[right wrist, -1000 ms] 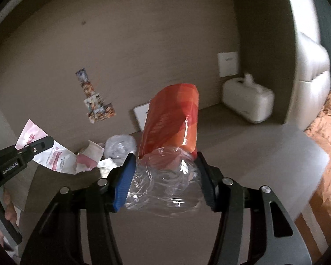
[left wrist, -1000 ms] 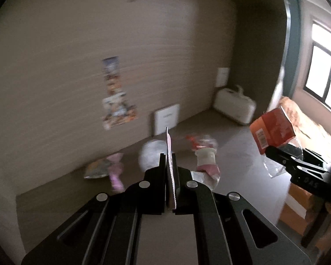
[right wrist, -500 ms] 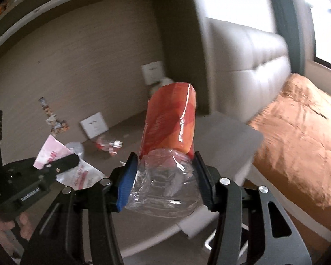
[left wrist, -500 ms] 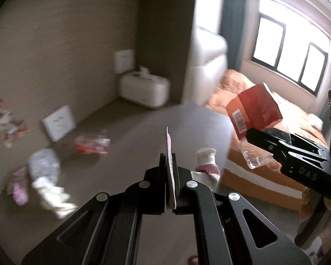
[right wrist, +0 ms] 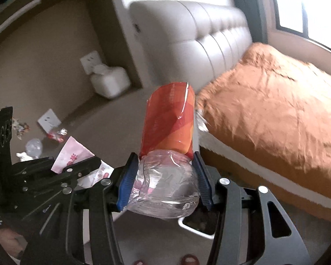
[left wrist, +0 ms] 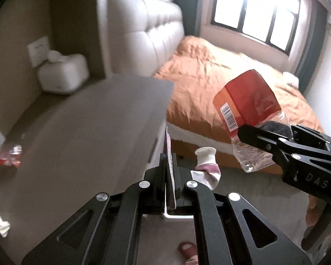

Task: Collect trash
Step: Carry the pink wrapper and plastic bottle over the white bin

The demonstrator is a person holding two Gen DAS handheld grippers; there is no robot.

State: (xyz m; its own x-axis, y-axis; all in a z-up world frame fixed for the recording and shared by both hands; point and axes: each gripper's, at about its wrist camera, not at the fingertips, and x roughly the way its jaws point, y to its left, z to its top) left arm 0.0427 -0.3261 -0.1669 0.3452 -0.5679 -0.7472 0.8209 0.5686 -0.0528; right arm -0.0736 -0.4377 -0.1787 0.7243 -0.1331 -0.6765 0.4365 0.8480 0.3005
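On the left, some trash (right wrist: 34,146) is left on the table (left wrist: 81,145), well apart from both grippers. The left gripper (left wrist: 170,165) is shut tight on a pink wrapper (right wrist: 72,155), seen edge-on between its fingers. Further right, the right gripper (right wrist: 165,182) is clamped on a crushed bottle (right wrist: 167,150) with an orange label. A moment ago the wall and the table were faced; now the bed (right wrist: 271,112) is seen, and a white bin rim (right wrist: 195,227) shows just under the bottle. It looks like both pieces are being carried to the bin for dropping.
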